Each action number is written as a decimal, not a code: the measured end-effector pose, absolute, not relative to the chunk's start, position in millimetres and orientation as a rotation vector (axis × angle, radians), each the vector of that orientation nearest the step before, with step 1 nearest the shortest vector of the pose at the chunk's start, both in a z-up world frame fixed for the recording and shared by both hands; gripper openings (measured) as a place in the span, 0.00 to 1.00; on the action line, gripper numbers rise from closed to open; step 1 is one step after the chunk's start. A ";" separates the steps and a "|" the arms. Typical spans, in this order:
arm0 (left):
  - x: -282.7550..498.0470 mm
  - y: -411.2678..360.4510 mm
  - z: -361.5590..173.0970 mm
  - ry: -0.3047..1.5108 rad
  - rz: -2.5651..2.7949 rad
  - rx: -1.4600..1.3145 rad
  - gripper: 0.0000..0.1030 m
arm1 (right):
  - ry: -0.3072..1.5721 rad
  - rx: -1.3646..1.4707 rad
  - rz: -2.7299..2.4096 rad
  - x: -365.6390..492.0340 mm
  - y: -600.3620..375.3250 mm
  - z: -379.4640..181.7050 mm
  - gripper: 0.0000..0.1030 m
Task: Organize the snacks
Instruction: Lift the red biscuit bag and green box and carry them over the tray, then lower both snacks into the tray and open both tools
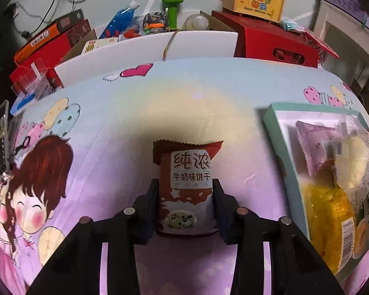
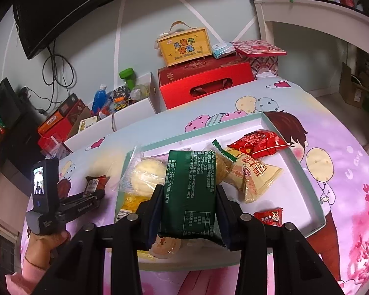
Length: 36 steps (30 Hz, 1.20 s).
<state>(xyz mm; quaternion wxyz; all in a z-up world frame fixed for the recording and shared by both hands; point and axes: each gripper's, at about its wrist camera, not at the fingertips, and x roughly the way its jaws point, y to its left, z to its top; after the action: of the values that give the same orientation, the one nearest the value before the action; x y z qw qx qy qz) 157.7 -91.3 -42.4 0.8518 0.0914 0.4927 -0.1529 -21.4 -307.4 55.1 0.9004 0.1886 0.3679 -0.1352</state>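
We find the left gripper clamped on a brown-and-white biscuit packet, both pads pressing its sides, the packet lying on the cartoon-print cloth just left of the teal-rimmed tray. The right gripper grasps a dark green packet above the tray. In the tray we note 2 red packets, a yellow wafer packet and a pale bun in clear wrap. A hand holds the left gripper's handle.
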 end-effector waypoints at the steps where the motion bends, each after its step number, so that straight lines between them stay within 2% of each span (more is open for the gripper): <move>1: 155.5 -92.6 -40.4 1.039 -0.329 0.193 0.40 | 0.761 0.392 -0.283 -22.1 -308.6 55.0 0.41; 9: 137.6 -94.1 -2.6 1.004 -0.391 0.079 0.40 | 0.761 0.440 -0.332 -31.6 -332.0 52.3 0.41; 17: 98.1 -143.7 46.6 0.899 -0.573 0.126 0.40 | 0.805 0.498 -0.380 -35.9 -357.7 36.2 0.41; 24: 62.4 -203.0 41.7 0.913 -0.740 0.246 0.40 | 0.827 0.498 -0.359 -29.4 -356.1 28.5 0.41; 30: 47.6 -222.1 30.0 0.937 -0.767 0.275 0.40 | 0.834 0.511 -0.368 -30.2 -360.9 25.6 0.42; 33: 44.7 -224.1 33.9 0.926 -0.768 0.285 0.50 | 0.841 0.512 -0.365 -28.7 -361.5 24.3 0.42; 36: 43.7 -219.1 38.3 0.925 -0.758 0.275 0.51 | 0.849 0.509 -0.364 -27.5 -360.7 23.0 0.42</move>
<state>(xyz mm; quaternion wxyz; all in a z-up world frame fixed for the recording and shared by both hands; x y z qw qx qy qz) 43.7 -219.1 38.3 0.8177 0.1292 0.4338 -0.3556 -27.5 -360.7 23.0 0.8642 0.2429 0.4049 -0.1737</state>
